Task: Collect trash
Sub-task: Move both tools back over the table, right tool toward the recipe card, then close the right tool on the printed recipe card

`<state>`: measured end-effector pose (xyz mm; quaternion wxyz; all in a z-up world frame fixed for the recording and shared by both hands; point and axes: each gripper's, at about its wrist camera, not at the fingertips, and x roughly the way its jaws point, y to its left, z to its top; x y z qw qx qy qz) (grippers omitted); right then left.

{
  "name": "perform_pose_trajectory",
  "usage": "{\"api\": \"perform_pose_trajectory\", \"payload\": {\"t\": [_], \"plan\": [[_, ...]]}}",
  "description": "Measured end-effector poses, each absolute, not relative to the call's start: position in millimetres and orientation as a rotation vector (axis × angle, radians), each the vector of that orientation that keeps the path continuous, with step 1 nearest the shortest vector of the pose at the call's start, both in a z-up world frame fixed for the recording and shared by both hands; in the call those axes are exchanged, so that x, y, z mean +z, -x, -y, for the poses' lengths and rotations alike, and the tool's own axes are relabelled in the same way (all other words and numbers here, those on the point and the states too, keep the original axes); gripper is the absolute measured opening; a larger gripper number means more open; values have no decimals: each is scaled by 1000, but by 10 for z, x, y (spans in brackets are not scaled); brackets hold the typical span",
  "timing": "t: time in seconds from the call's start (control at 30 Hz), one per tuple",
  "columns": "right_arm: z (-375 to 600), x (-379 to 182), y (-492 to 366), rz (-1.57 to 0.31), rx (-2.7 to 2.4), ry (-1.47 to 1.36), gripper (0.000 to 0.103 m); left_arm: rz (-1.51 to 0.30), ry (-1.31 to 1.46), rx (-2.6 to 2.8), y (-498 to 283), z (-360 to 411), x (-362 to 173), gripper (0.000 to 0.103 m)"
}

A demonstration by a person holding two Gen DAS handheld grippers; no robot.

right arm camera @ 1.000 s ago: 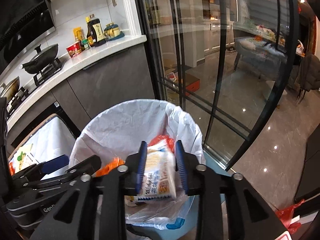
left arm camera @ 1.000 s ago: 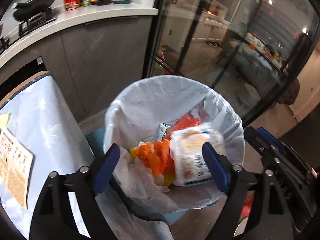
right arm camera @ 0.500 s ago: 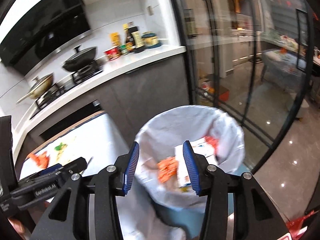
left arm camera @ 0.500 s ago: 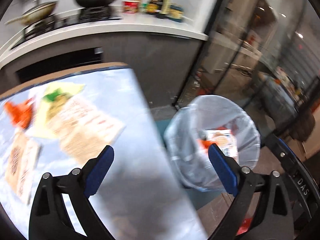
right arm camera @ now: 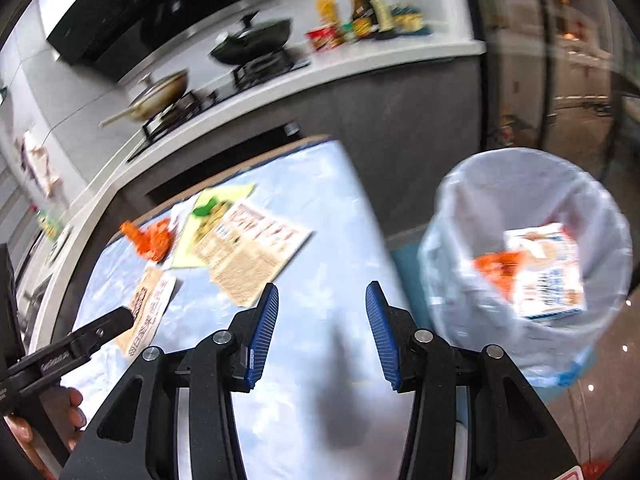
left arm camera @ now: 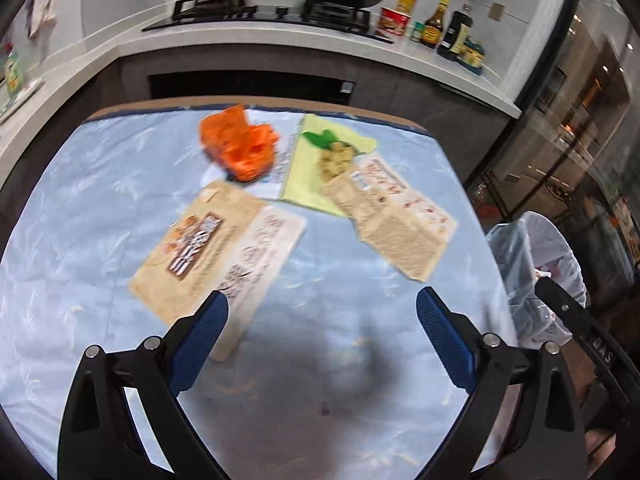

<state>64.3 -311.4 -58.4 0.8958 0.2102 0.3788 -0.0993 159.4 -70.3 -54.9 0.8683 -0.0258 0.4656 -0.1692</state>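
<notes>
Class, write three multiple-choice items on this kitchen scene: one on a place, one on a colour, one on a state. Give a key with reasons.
1. Where does the crumpled orange wrapper still to be collected lie?
A. on the stove
B. on the table
C. on the floor

2. What colour is the tablecloth?
A. light blue
B. red
C. black

3. What does the right claw hold?
A. a bottle
B. a white packet
C. nothing

Key:
1. B: it rests on the cloth near the table's far edge.
2. A: pale blue shows around every wrapper.
3. C: its jaws stand apart with only cloth behind; the white packet lies in the bin.
</notes>
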Motion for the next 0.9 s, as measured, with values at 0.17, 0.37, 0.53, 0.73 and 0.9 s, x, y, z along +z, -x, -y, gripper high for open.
{"api": "perform_pose_trajectory", "payload": {"t": [0.17, 0.37, 0.53, 0.73, 0.9], "plan": [[2980, -751, -1069, -828, -148, -396, 45, -972, 57, -286, -1655, 389, -667, 91], [2949, -982, -1476, -881, -112, -391, 45, -962, 38, -221, -1741, 202, -731, 91], [3039, -1142, -1693, -905, -106, -429, 45, -957, 28, -206, -1806, 150, -758, 91], [3089, -1176, -1836, -881, -75, -472, 46, -972, 34, -200, -1873, 135, -837, 91], [3162, -1231, -1889, -858, -4, -591, 29, -986, 25, -201, -1899, 145, -916, 91]]}}
